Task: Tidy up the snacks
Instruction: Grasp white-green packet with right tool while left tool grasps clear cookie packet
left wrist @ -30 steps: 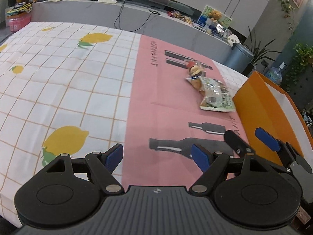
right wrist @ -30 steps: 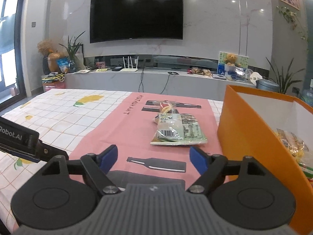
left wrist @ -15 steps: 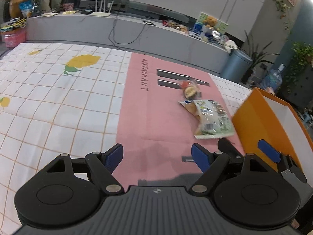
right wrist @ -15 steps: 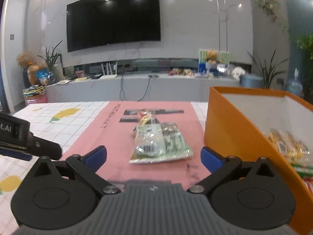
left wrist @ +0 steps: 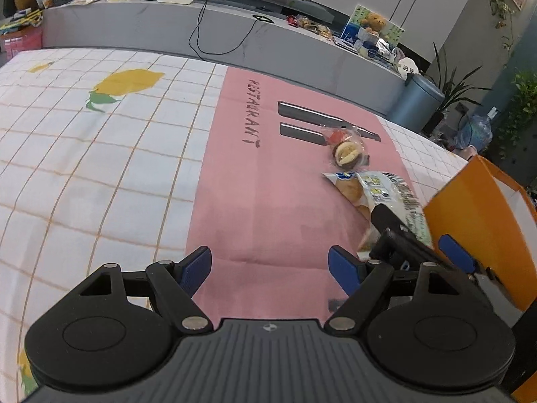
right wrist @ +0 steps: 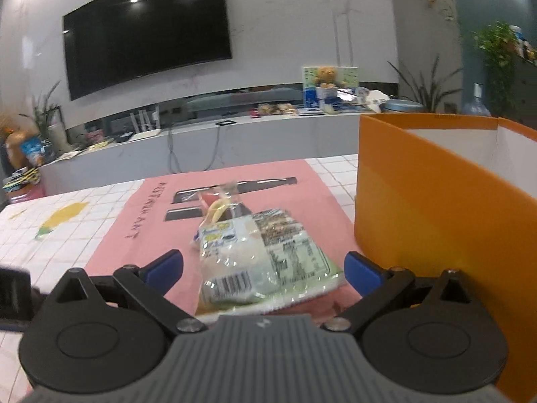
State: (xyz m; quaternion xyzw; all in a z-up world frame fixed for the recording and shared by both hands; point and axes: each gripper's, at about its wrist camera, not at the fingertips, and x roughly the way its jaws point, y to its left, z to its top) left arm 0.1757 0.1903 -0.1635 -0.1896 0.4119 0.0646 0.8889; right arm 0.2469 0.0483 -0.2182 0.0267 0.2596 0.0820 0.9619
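A green-and-white snack bag [right wrist: 265, 258] lies on the pink mat [right wrist: 151, 215], and it also shows in the left wrist view [left wrist: 379, 194]. A small clear packet with a round cake [left wrist: 347, 149] lies just beyond it, also visible in the right wrist view [right wrist: 221, 201]. An orange box [right wrist: 436, 208] stands to the right; it also shows in the left wrist view [left wrist: 483, 208]. My right gripper [right wrist: 263, 270] is open, its fingers on either side of the bag's near end. My left gripper [left wrist: 270, 268] is open and empty over the mat, left of the bag.
The table carries a white checked cloth with lemon prints [left wrist: 127, 80]. A grey counter [left wrist: 235, 33] with a cable, routers and clutter runs behind the table. A TV [right wrist: 147, 30] hangs on the wall. A blue-grey bin [left wrist: 416, 100] stands past the table's far corner.
My right gripper has moved forward and lower, and the snack bag now lies between its open fingers. My left gripper has moved slightly forward. The snacks have not moved.
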